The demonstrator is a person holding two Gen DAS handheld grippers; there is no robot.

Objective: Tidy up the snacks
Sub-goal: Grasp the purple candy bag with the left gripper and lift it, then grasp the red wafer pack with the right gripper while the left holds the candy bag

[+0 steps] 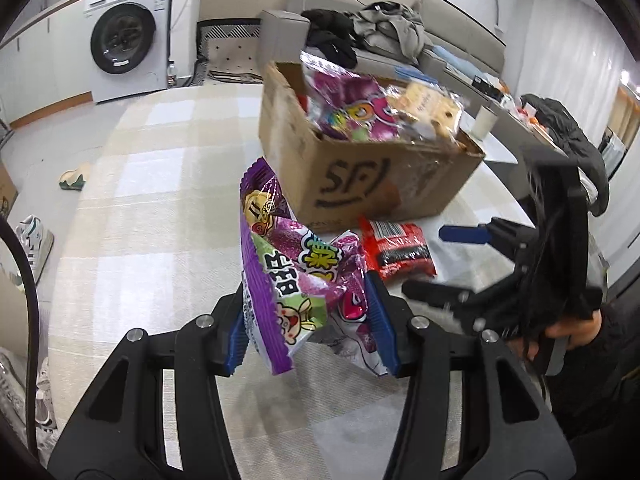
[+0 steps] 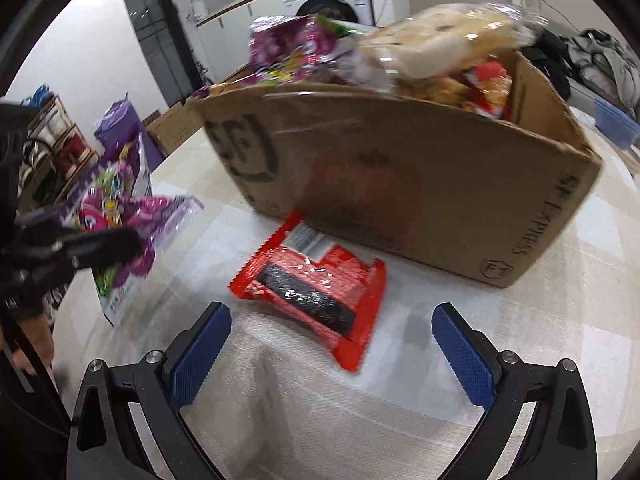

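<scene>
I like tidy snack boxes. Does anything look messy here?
Yes. The brown cardboard box is overfilled: a clear cracker bag pokes above its rim. A red snack packet lies crooked on the table outside it.

Even, bright indoor light fills both fisheye views, whose edges bend and darken to black, with glare on the shiny wrappers above the cardboard box (image 2: 400, 184), a soft grey shadow on the table in front of it, and motion blur smearing the right view.

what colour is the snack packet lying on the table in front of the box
Red with a black band; the red packet shows best in the right wrist view.
</scene>
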